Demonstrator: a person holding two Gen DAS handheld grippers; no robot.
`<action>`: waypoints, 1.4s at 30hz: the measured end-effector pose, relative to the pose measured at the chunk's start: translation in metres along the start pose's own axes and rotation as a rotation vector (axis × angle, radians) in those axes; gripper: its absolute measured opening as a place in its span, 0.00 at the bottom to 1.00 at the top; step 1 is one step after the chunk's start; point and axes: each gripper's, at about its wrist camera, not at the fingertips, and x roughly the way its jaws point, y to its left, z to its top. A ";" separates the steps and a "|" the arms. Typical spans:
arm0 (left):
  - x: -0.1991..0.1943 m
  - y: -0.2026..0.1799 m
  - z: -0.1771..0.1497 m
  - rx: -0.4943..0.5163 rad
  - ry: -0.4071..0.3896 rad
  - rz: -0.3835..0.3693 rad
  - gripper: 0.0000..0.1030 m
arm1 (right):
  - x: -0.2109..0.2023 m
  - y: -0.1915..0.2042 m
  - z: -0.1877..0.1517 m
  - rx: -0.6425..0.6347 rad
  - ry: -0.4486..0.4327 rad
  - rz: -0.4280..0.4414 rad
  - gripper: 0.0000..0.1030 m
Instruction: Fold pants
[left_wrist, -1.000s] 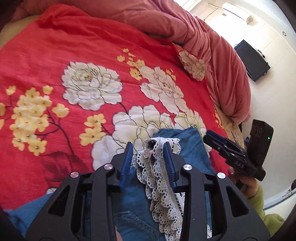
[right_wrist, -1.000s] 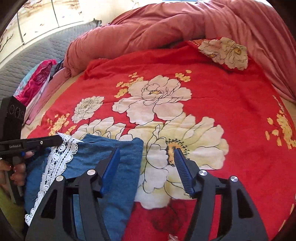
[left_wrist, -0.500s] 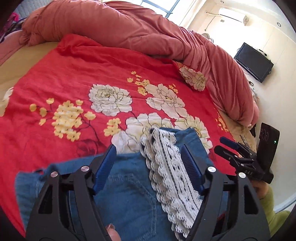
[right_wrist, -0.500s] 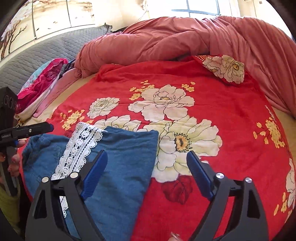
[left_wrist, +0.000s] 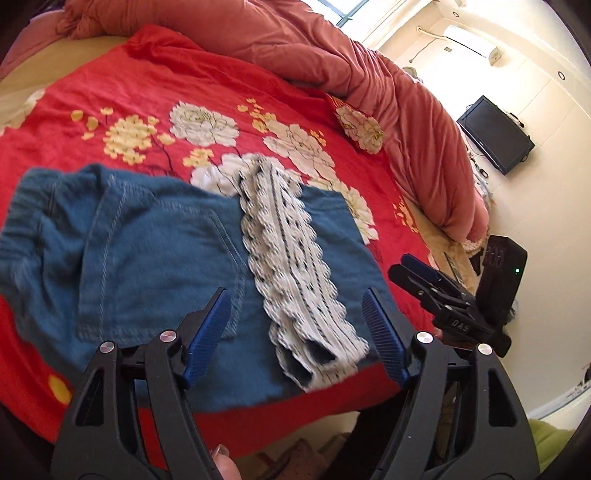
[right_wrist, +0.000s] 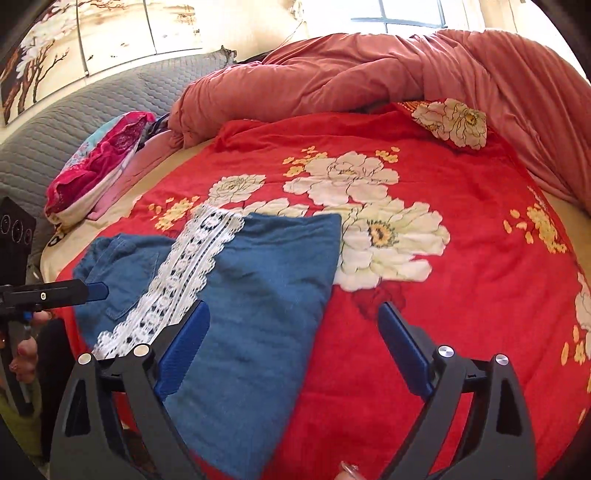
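Blue denim pants (left_wrist: 155, 258) lie folded on the red floral bedspread (left_wrist: 147, 85), near its front edge — white lace trim (left_wrist: 291, 258) runs across the top layer. Left gripper (left_wrist: 295, 325) hovers above the lace end, jaws spread wide, holding nothing. Right gripper (right_wrist: 291, 339) also spread and empty — its left finger over the denim, its right over bare bedspread. Rumpled pink duvet (right_wrist: 369, 81) is bunched along the far side, wall TV (left_wrist: 495, 134) off to the right
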 end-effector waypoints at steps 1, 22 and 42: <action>0.000 -0.002 -0.003 -0.005 0.003 -0.004 0.64 | -0.003 0.002 -0.005 -0.003 0.003 0.008 0.89; 0.024 -0.005 -0.037 -0.229 0.103 -0.079 0.45 | -0.016 0.027 -0.045 -0.054 0.040 0.033 0.89; 0.019 -0.006 -0.045 -0.071 0.102 0.111 0.16 | -0.016 0.070 -0.049 -0.249 -0.008 0.038 0.67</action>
